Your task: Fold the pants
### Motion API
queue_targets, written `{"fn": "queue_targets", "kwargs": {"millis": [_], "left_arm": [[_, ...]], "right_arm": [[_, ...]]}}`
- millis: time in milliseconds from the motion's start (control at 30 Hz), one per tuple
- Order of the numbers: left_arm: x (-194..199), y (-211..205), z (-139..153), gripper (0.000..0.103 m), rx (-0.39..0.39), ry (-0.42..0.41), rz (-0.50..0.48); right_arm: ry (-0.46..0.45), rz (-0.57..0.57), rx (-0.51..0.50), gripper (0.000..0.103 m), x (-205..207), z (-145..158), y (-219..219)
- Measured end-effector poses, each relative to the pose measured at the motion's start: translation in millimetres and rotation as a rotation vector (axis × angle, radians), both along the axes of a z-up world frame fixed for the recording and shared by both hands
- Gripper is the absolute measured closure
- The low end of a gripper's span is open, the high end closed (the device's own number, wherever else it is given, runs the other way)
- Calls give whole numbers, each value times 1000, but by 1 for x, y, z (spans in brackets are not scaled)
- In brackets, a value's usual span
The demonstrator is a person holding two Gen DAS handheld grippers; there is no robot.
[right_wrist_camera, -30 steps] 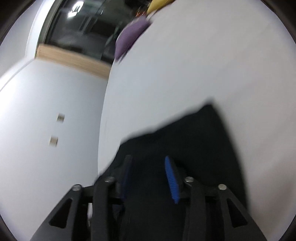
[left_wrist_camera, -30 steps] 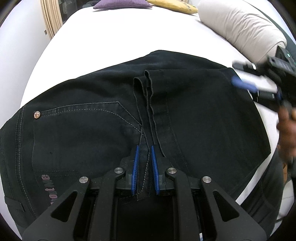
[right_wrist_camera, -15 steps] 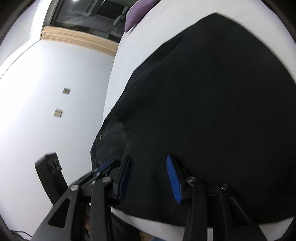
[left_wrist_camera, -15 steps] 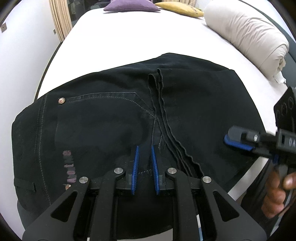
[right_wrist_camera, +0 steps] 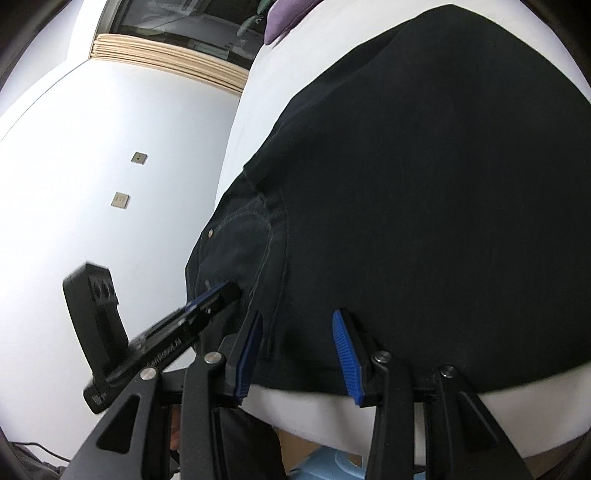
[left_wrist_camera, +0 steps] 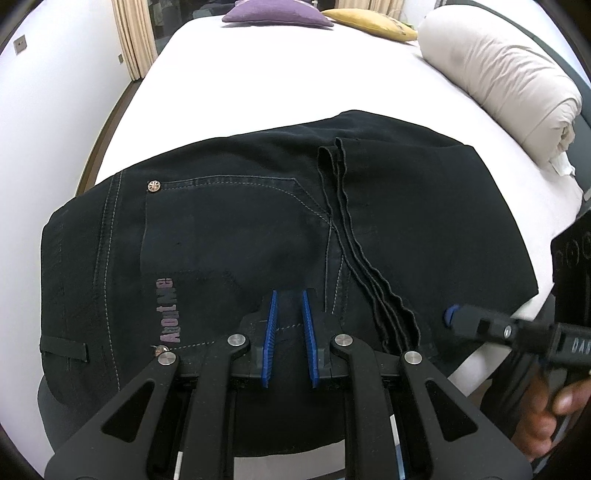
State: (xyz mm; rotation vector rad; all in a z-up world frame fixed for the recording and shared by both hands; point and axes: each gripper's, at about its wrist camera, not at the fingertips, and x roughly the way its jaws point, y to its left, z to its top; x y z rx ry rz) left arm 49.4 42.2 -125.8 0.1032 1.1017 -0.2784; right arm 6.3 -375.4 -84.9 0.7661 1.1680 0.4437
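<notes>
While the black pants (left_wrist_camera: 258, 229) lie folded across the near end of the white bed (left_wrist_camera: 280, 74), you hold your left gripper (left_wrist_camera: 290, 336) low over the waistband side, just beside the back pocket with its pale lettering (left_wrist_camera: 168, 310). Its blue pads (left_wrist_camera: 271, 336) stand only a narrow gap apart with dark cloth showing between them, though you cannot tell whether they actually pinch the fabric. Your right gripper (right_wrist_camera: 297, 356) sits at the near edge of the pants, fingers spread wide and holding nothing (the cloth runs between and beyond the pads without being clamped). The stacked leg hems (left_wrist_camera: 354, 236) run in a wavy line down the middle of the fold. A rolled cream duvet (left_wrist_camera: 502, 77) lies along the bed's right side, with a purple cushion (left_wrist_camera: 277, 14) and a yellow cushion (left_wrist_camera: 369, 22) at the far end.
</notes>
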Motion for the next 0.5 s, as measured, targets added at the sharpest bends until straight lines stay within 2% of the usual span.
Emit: {"fn": "queue_targets", "kwargs": {"millis": [133,267,333,500], "left_arm": [[-5,6,7,89,-8,-15,6],[-12,24,15,89,-21,-25,48],[-14,33,18,89,-24,-28,79],[-19,48,25,89,-21,-38,129]], "right_arm": [[8,30,12,59,-3,5,2],[17,102,33,52,-13,12,11],[-5,129,30,52,-19,18,14],[-47,113,42,52,-18,29,11]]}}
